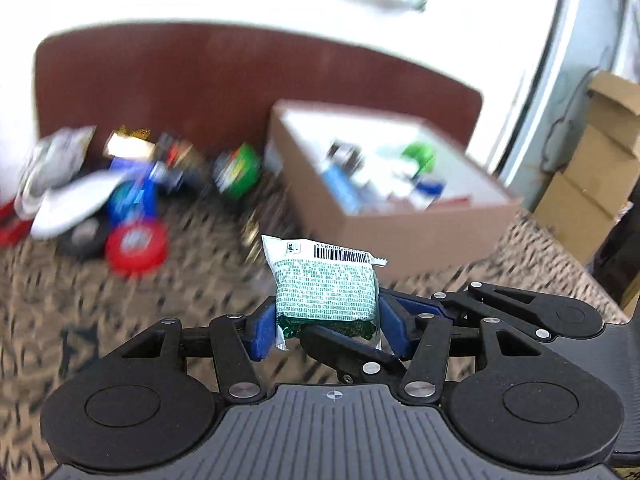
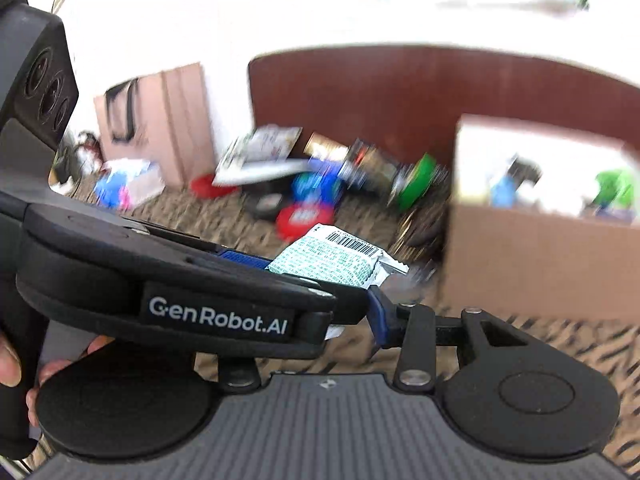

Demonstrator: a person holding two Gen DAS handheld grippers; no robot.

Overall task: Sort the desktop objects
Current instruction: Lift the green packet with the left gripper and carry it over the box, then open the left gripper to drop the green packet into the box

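The left gripper [image 1: 328, 320] has its fingers clamped on a green-printed sachet [image 1: 326, 286], held above the tabletop near the cardboard box [image 1: 400, 228]. It looks light, soft and crinkly; grip mid-body. Right gripper [image 2: 352, 320]: cannot tell.

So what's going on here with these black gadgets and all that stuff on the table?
A person is sorting desk clutter with hand-held tongs. The left tongs are shut on a green packet, held up above the table. The right tongs are right beside it; their grip can't be made out. An open box with some items inside sits just beyond, and a blurred pile waits to the left.
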